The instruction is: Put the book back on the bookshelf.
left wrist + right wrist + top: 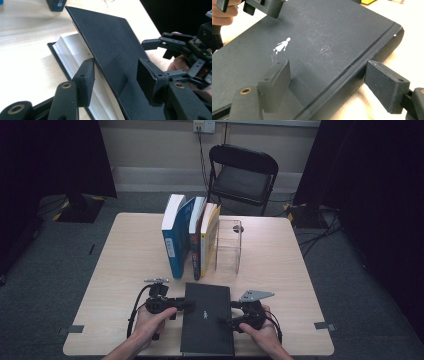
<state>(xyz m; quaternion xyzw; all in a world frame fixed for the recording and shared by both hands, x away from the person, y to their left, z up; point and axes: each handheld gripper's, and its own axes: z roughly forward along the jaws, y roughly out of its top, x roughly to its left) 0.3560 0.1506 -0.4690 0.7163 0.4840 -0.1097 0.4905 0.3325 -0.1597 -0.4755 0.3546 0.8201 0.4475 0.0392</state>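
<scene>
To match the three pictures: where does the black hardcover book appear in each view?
High view: the black hardcover book lies at the table's near edge, between the two grippers.
Left gripper view: centre, front cover lifted over white pages.
Right gripper view: covers most of the picture, spine at right.
Shared landmark: the light wooden table.

No words or numbers can be read. The one clear sign is a small white figure of a person in a dress [282, 46], printed on the cover of the black book [317, 50], toward its middle; in the high view it shows as a tiny white mark on that cover. The blue book's [173, 242] spine, behind the black book, carries a white label [170, 247] too blurred to read.
</scene>
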